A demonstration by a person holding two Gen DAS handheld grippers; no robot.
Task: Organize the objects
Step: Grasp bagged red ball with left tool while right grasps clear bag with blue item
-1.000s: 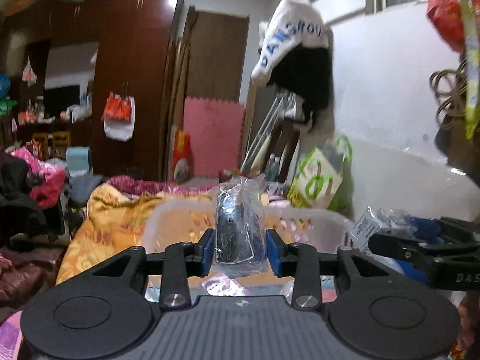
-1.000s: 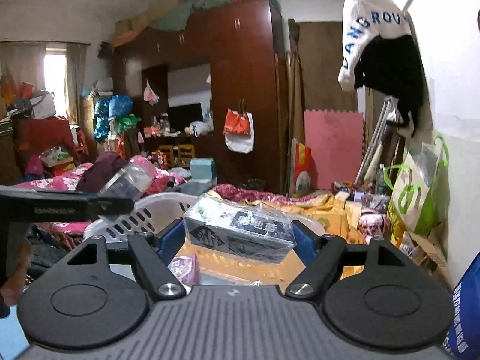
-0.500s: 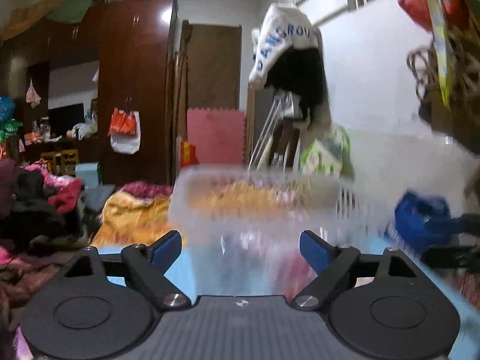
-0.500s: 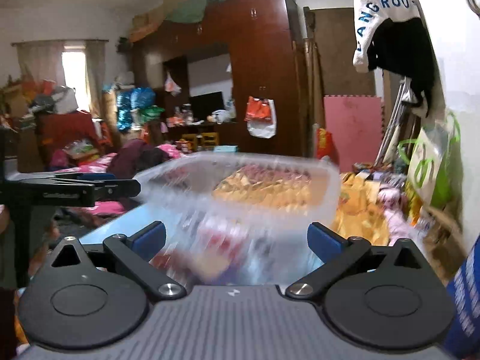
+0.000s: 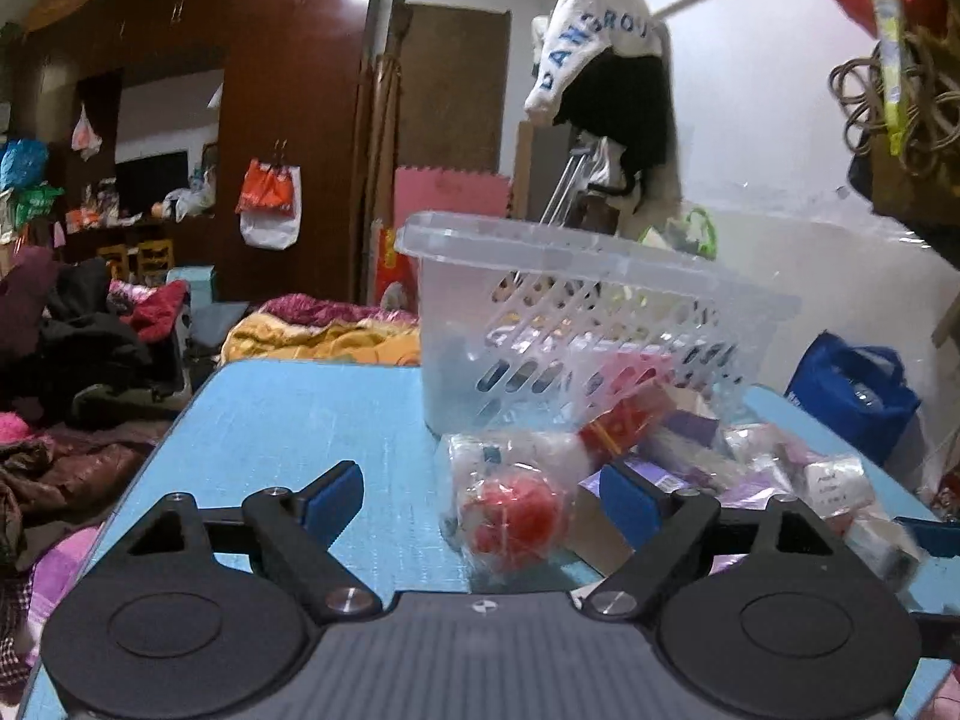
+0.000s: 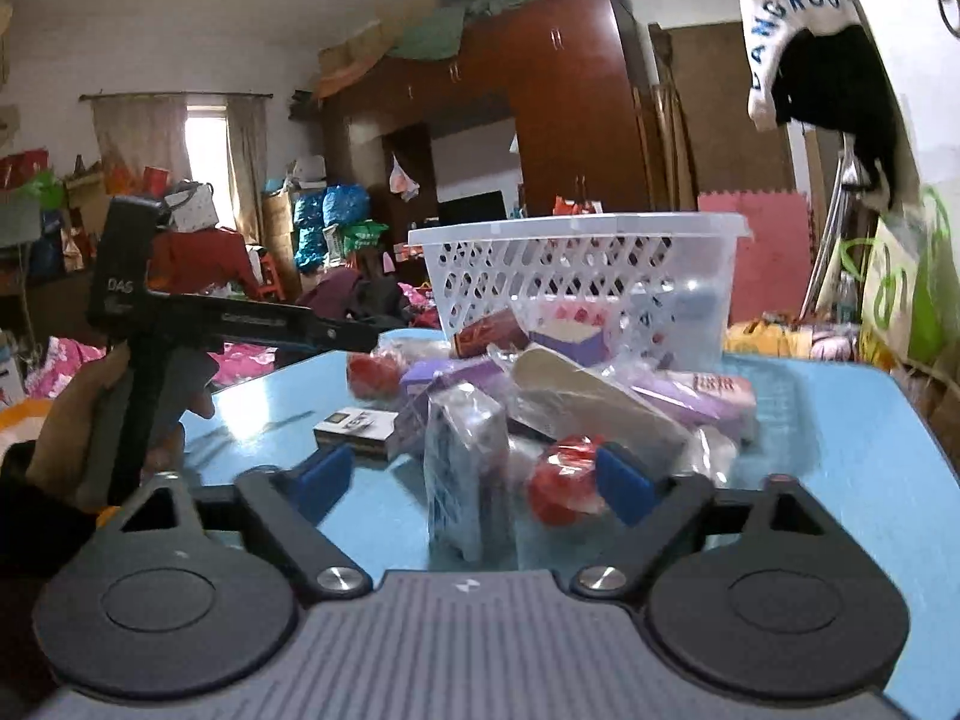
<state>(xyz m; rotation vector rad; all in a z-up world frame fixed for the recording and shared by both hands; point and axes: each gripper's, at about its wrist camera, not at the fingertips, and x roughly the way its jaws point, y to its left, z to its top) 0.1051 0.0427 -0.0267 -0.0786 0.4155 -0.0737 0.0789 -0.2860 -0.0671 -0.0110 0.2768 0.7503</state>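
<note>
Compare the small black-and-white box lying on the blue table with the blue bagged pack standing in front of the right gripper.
The black-and-white box lies flat and bare; the blue pack stands upright in clear plastic. The box sits apart at the pile's left edge; the pack is nearest the right gripper. Both rest on the blue table, outside the basket.

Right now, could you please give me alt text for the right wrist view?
The open right gripper faces bagged packets piled on a blue table before a white basket; the left gripper reaches in beside them.
</note>
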